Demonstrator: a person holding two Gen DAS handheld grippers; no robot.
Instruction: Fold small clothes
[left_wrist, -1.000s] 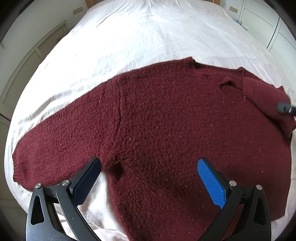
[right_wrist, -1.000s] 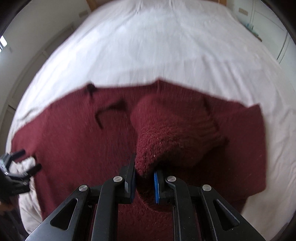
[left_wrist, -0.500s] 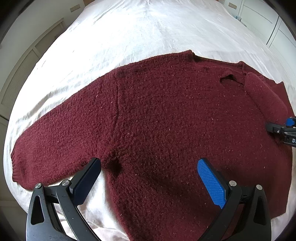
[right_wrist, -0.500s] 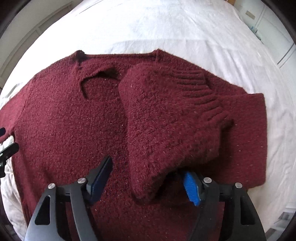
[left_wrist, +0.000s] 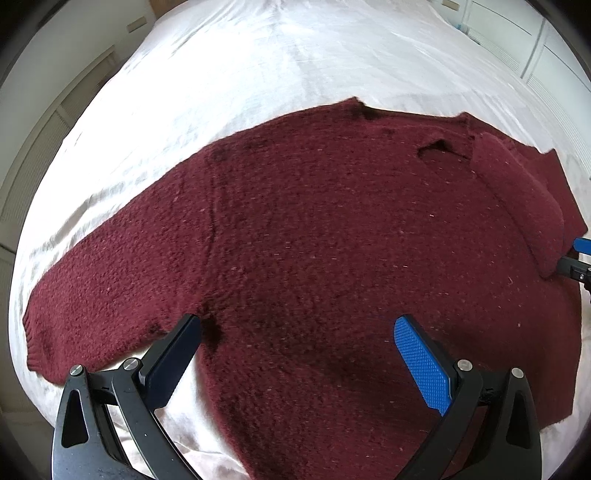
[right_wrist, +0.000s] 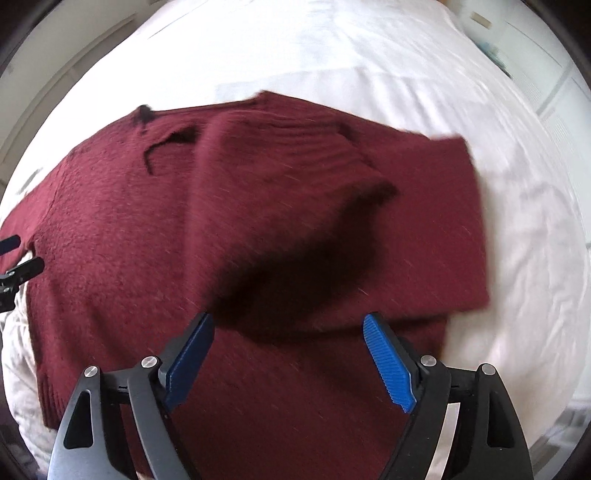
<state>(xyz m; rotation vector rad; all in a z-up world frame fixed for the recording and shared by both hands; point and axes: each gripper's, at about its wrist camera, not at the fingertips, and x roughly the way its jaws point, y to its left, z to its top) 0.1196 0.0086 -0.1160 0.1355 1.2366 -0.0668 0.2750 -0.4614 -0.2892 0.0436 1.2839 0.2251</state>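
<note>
Currently, one sleeve (right_wrist: 280, 192) is folded ahead of the spread right gripper (right_wrist: 288, 354); the other sleeve (left_wrist: 110, 288), left of the spread left gripper (left_wrist: 299, 354), is unfolded.

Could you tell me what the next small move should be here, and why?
Probably move the left gripper left to the spread sleeve and grip its cuff. The other sleeve is already folded over the sweater, both grippers are open and empty, and this sleeve lies flat on the sheet.

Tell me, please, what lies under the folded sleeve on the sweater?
The folded sleeve lies across the sweater body, which rests on the white sheet. The knit directly beneath the sleeve is covered, with only dark shadow at its lifted edge.
</note>
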